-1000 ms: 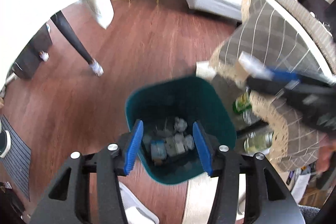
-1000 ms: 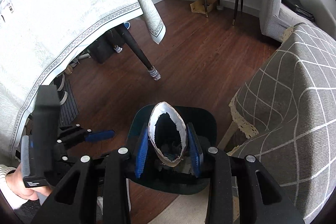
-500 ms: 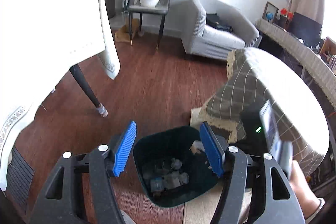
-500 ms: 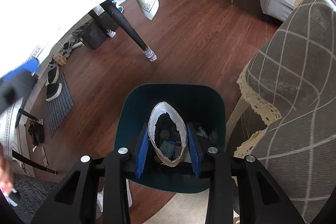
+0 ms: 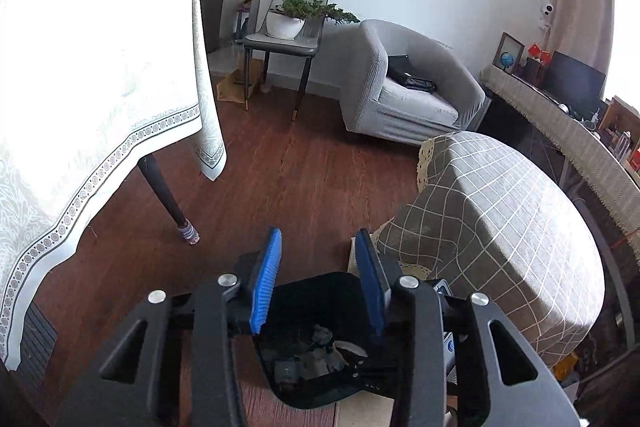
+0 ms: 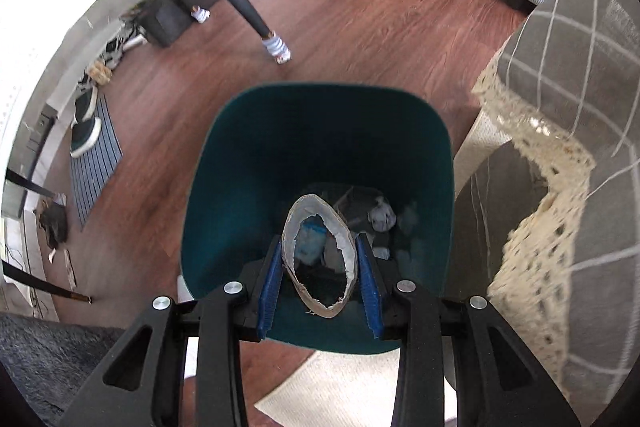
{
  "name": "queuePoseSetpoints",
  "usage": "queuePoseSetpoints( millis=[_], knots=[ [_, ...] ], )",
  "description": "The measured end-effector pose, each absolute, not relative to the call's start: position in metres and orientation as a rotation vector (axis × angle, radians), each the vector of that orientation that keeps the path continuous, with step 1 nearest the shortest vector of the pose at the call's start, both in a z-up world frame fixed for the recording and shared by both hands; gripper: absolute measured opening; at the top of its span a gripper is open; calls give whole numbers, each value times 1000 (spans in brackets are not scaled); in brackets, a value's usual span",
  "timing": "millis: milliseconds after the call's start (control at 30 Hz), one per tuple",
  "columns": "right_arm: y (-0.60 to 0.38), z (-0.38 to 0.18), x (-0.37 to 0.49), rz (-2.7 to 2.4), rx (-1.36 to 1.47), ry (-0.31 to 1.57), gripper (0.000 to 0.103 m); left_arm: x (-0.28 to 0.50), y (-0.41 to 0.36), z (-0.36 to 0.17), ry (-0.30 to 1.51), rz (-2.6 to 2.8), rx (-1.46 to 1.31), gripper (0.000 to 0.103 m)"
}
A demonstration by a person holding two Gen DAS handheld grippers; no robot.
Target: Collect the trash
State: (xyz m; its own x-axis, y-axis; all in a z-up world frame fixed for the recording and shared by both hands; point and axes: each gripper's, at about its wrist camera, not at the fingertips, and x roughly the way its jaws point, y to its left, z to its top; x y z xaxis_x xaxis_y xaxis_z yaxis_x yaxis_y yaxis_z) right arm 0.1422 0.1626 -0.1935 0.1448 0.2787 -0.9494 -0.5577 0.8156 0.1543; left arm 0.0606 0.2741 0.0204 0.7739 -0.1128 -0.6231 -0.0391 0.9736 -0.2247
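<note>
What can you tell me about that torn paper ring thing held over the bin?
The torn paper ring looks like a crushed paper cup or tube seen end-on: white and pale grey inside, brown at the rim, with a ragged inner edge. It is squashed into a tall oval between the blue pads of the right gripper, whose jaws have just been opening slightly; whether they press it is unclear. It hangs over the open teal bin, and crumpled trash shows through it.

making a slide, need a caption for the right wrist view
Right tongs hold a torn paper cup over the teal trash bin.
</note>
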Motion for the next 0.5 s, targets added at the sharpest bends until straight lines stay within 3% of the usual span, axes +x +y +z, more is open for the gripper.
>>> queuePoseSetpoints(
  millis=[100,400,500],
  knots=[
    [161,-193,140,614,-270,1292,52,61,274,23,683,-40,-233,40],
    [158,-140,124,668,-282,1137,53,54,259,45,662,-77,-184,40],
    [147,-107,114,667,-253,1060,53,49,247,55,634,-78,-131,47]
  ],
)
